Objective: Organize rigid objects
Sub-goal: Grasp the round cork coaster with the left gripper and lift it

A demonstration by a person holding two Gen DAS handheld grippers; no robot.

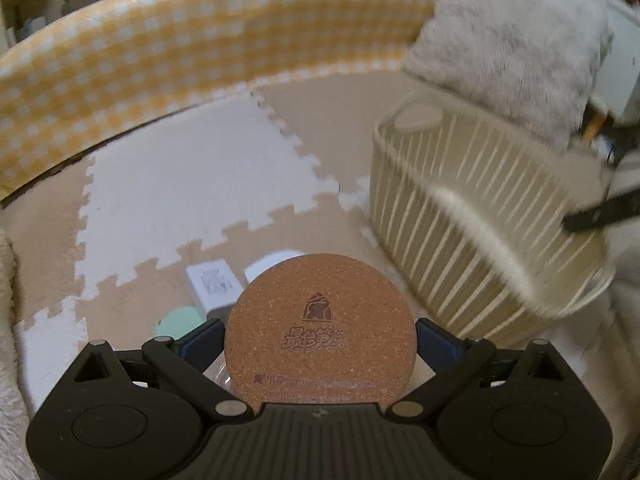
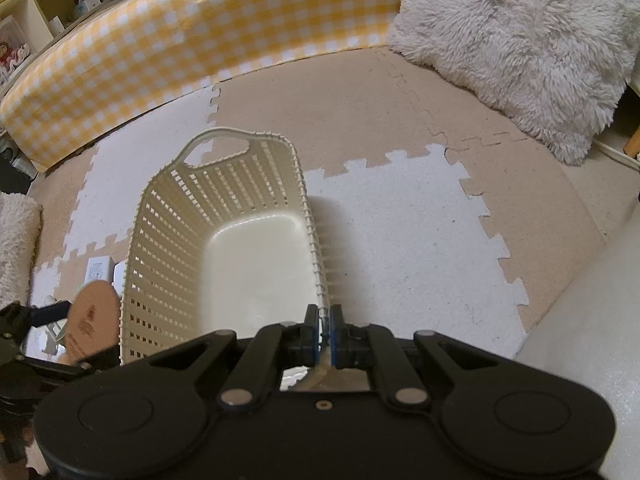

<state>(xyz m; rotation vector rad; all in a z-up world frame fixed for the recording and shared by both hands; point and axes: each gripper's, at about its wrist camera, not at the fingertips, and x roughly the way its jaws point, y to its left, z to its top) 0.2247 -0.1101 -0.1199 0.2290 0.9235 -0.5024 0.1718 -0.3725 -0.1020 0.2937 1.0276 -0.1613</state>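
My left gripper [image 1: 320, 334] is shut on a round cork coaster [image 1: 320, 330] with a printed logo, held flat above the floor mat. It also shows in the right wrist view [image 2: 93, 320] at the far left, beside the basket. A cream slatted plastic basket [image 1: 472, 216] stands to the right of the coaster. My right gripper [image 2: 324, 330] is shut on the near rim of the basket [image 2: 318, 264], whose inside looks empty. Under the coaster lie a white adapter box [image 1: 212, 284], a white round thing [image 1: 268, 264] and a mint-green thing [image 1: 180, 318], partly hidden.
A yellow checked padded barrier [image 2: 168, 52] runs along the back. A fluffy grey-white cushion [image 2: 520, 48] leans at the back right. The floor is beige and white puzzle foam mat [image 2: 400, 232]. A fluffy rug edge [image 2: 16, 236] lies at the left.
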